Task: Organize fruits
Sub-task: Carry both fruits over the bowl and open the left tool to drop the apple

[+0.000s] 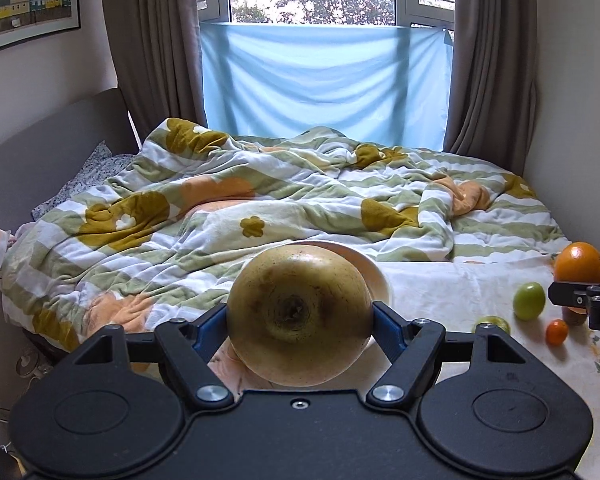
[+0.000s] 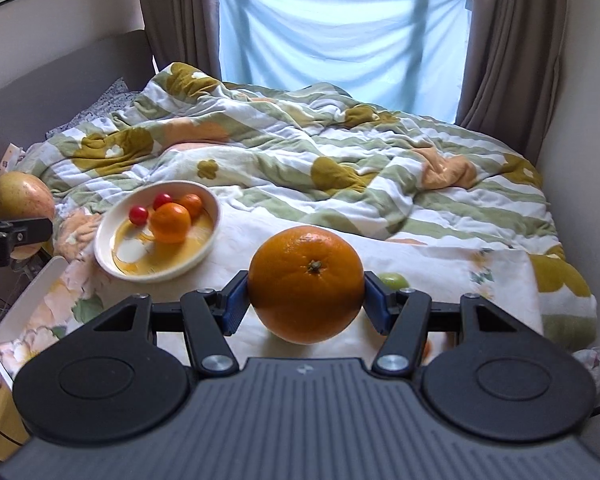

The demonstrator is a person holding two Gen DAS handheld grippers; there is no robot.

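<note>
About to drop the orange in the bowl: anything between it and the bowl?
Nothing visible blocks the way. The orange sits in the right gripper; only bare cloth lies before the bowl, though small fruits occupy its far side.

Yellow apple (image 1: 299, 316) and orange (image 2: 306, 283) both held aloft

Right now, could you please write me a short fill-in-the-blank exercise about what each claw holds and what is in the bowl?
1. The left claw is shut on a yellowish ____.
2. The right claw grips a large orange with its stem end facing the ____.
3. The bowl holds two small red fruits and ____ small orange fruits.

Missing words: apple; camera; two
</note>
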